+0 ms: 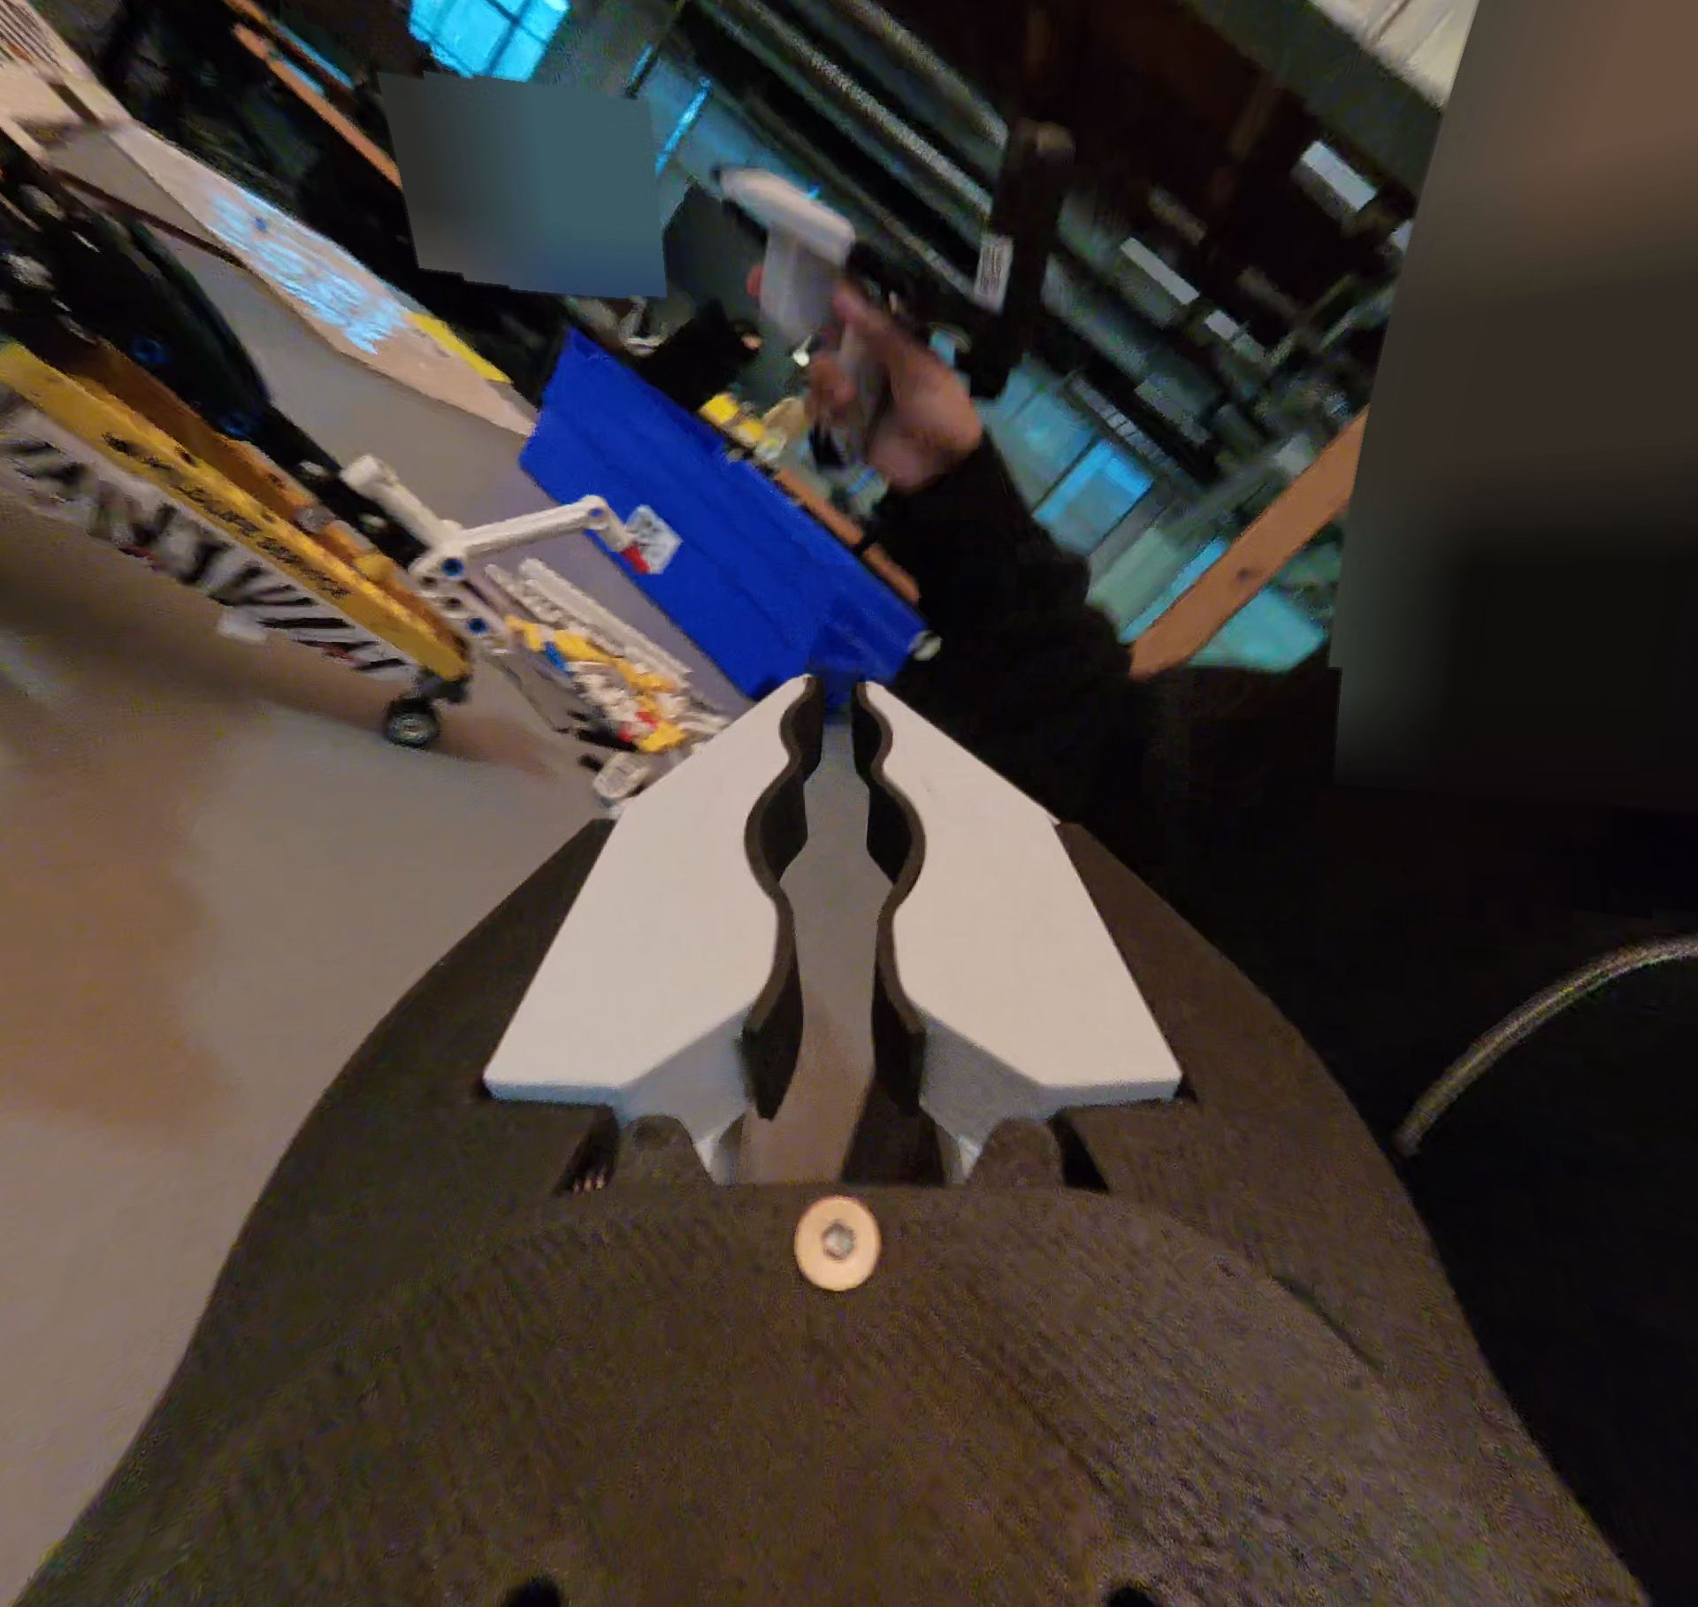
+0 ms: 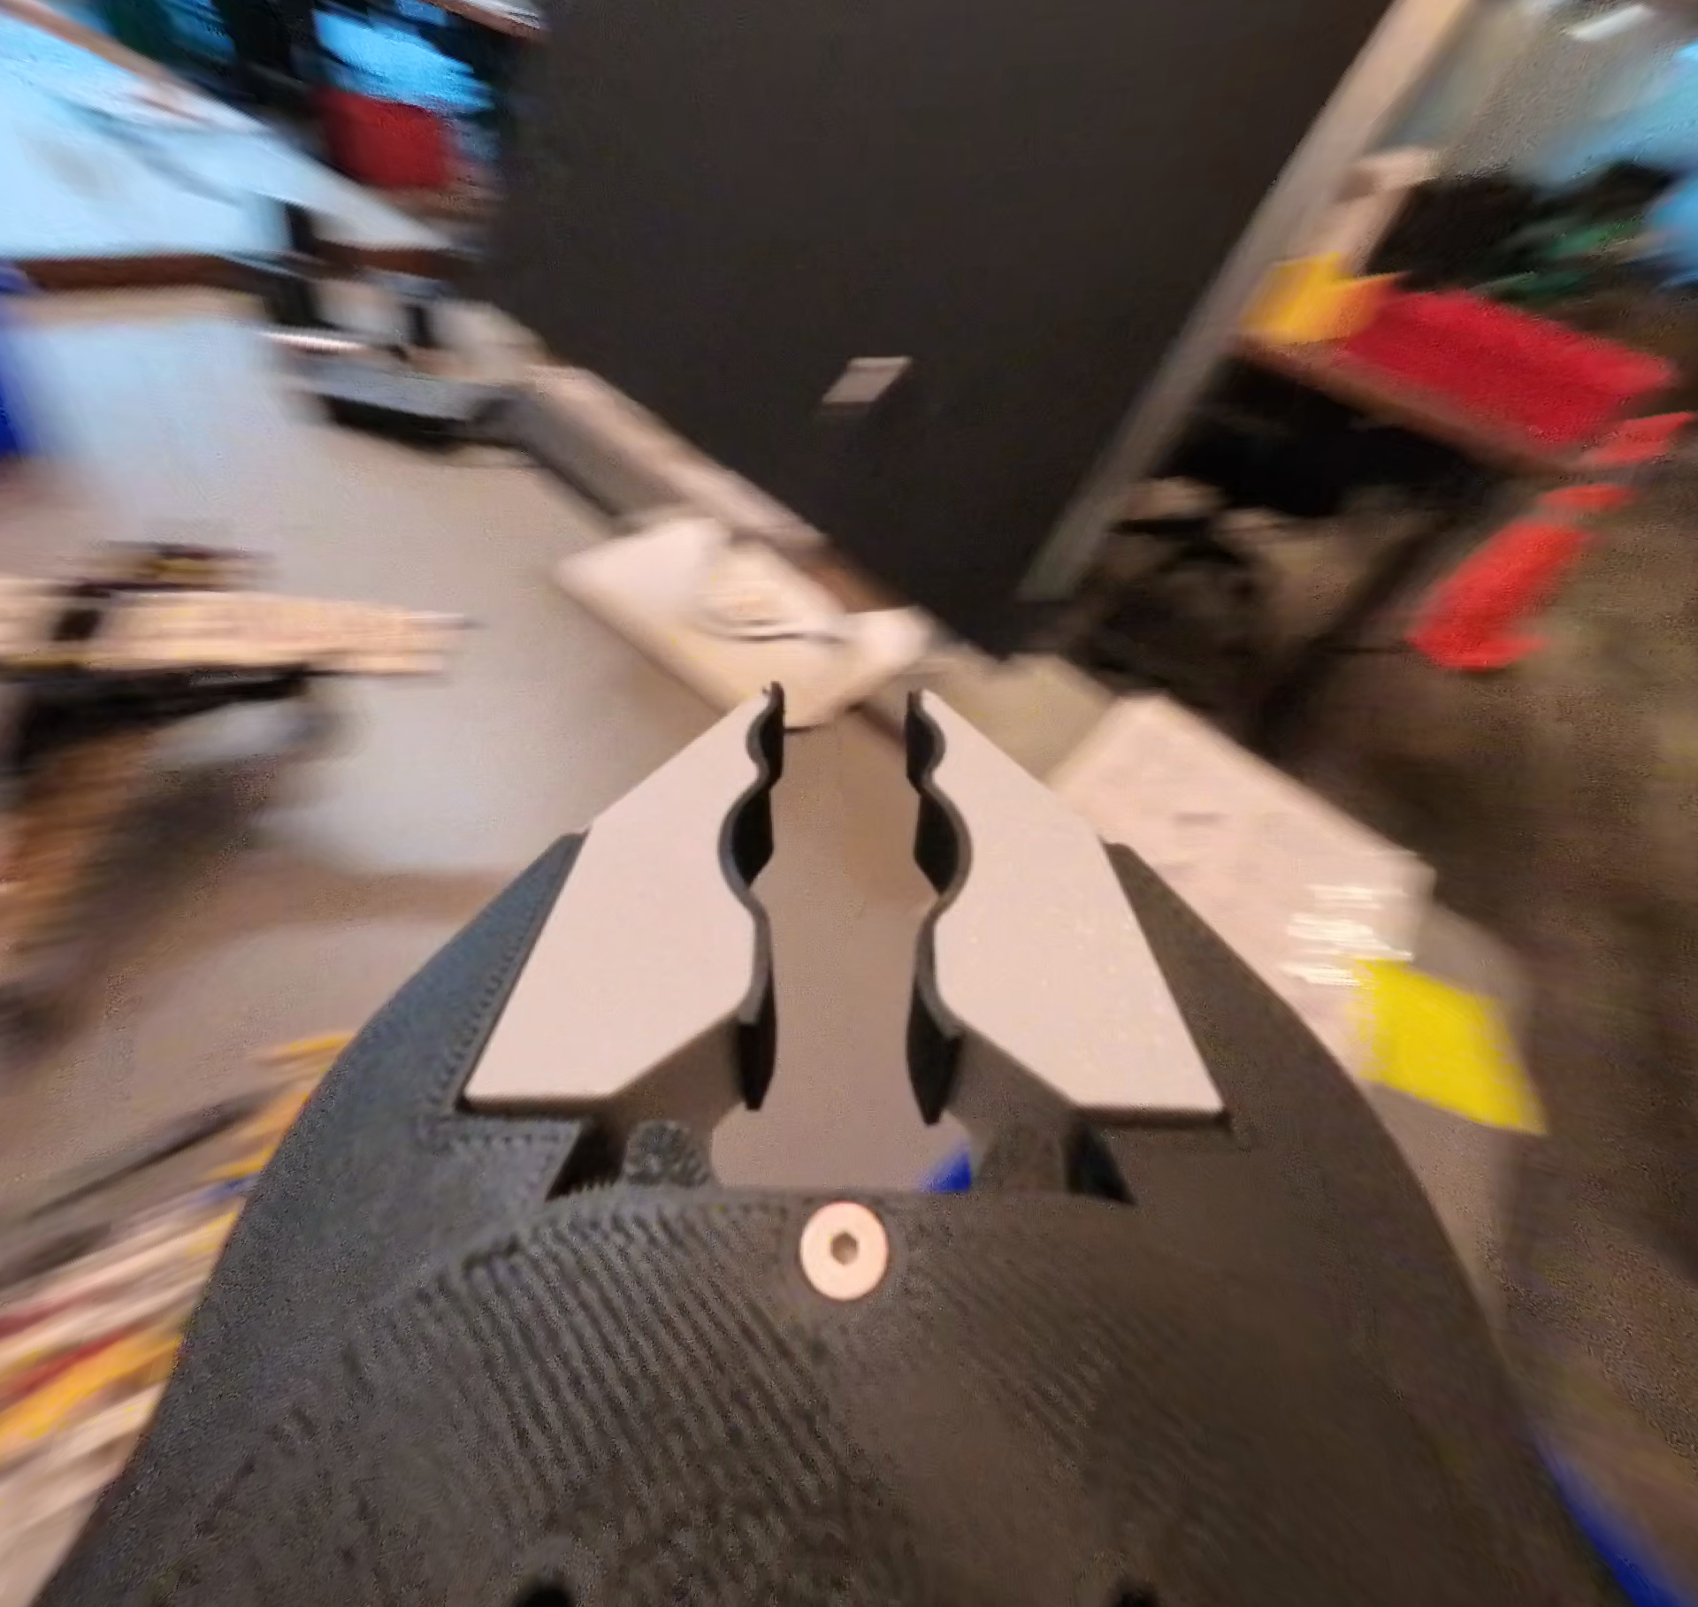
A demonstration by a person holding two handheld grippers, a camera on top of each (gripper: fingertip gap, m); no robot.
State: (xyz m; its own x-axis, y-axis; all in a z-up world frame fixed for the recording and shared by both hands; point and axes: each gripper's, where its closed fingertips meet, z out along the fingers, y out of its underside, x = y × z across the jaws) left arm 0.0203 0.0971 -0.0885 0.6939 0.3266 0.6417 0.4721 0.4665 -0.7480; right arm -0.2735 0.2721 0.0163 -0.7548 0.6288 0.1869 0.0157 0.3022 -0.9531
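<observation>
In the left wrist view my left gripper (image 1: 836, 699) hovers over a grey table (image 1: 184, 920). Its fingers stand a narrow gap apart with nothing between them. Beyond the tips lies a blue bin (image 1: 717, 543). To the left are a yellow brick-built wheeled model (image 1: 230, 497) with a white boom (image 1: 515, 534) and a tray of small loose bricks (image 1: 597, 672). A person's hand (image 1: 919, 423) holds the other white gripper (image 1: 799, 258) raised in the air. In the very blurred right wrist view my right gripper (image 2: 843, 708) is open and empty, pointing at a white tray (image 2: 735, 607).
A black chair back (image 1: 1562, 1103) is at the left view's lower right, with shelving (image 1: 1148, 230) behind. In the right view a black panel (image 2: 873, 185) stands behind the table, red bins (image 2: 1507, 387) sit on shelves at right, and a yellow sheet (image 2: 1443, 1057) lies nearby. One gripper's finger ends stand about 35 cm off the other's.
</observation>
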